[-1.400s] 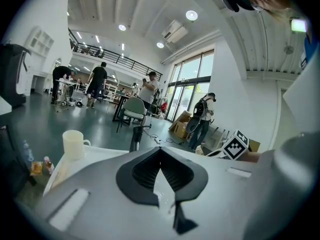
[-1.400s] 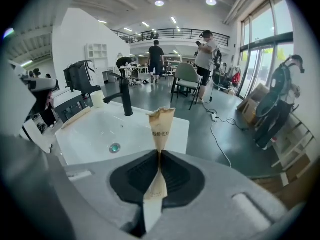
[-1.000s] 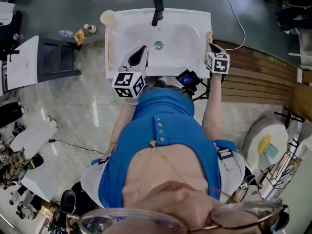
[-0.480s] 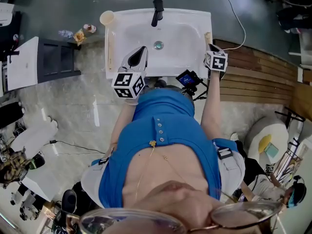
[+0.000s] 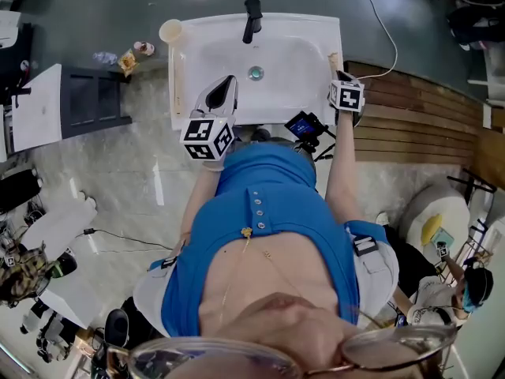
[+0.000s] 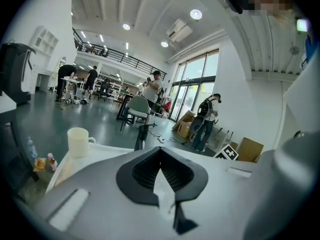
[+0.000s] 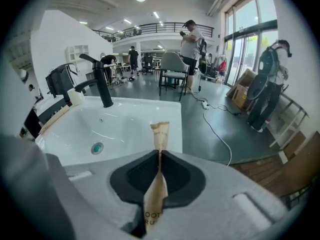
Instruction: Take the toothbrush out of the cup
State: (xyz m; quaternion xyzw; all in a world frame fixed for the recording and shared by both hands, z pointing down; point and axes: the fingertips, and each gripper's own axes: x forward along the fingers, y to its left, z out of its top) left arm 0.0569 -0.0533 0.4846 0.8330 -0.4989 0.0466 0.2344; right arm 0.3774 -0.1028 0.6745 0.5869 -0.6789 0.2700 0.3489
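Open hall, grey floor. A white sink with a black faucet stands before the person. The cup sits on the sink's far left corner, and nothing projects from it. The right tongs are clenched on the paper-wrapped toothbrush. They pinch it along its length, so its tip projects forward over the sink's right edge. The toothbrush is therefore out of the cup and well apart from it. The left tongs are clenched on nothing and sit over the near left part of the basin, probably to keep clear. Remaining step, as judged: set the toothbrush down.
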